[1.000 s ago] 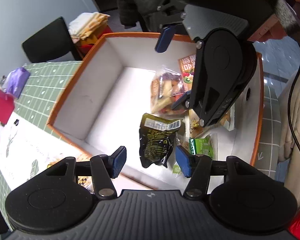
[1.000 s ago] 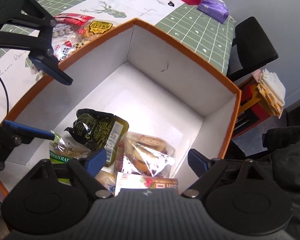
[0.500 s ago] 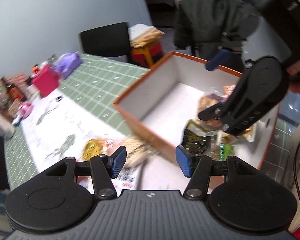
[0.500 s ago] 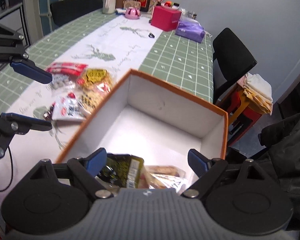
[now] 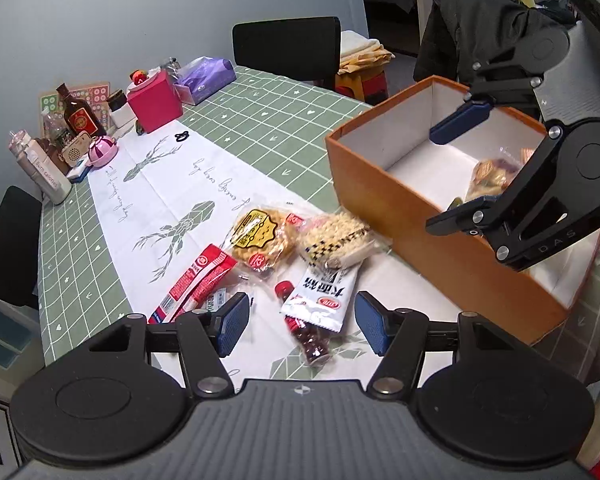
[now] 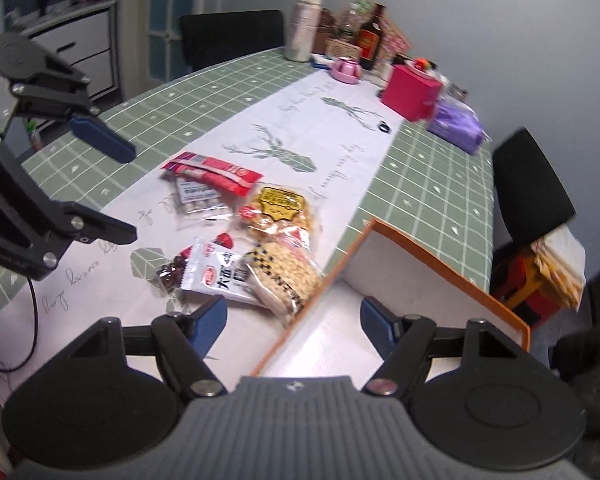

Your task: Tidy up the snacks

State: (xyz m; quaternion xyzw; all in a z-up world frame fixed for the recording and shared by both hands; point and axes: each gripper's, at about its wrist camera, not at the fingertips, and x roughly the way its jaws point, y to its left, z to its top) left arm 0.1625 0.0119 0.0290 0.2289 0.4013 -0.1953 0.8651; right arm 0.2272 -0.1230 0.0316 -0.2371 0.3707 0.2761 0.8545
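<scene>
Left wrist view: right gripper (image 5: 464, 164) hides box (image 5: 400, 200) snacks.

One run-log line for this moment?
left tool: open, empty | right tool: open, empty, jaws just closing | snack packets: on table | orange box: partly filled

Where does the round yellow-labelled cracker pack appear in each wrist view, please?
Left wrist: yellow-labelled cracker pack lies centre, on the white runner, left of the orange box.
Right wrist: centre, up-left of the box's corner.
Shared landmark: red cube box.
</scene>
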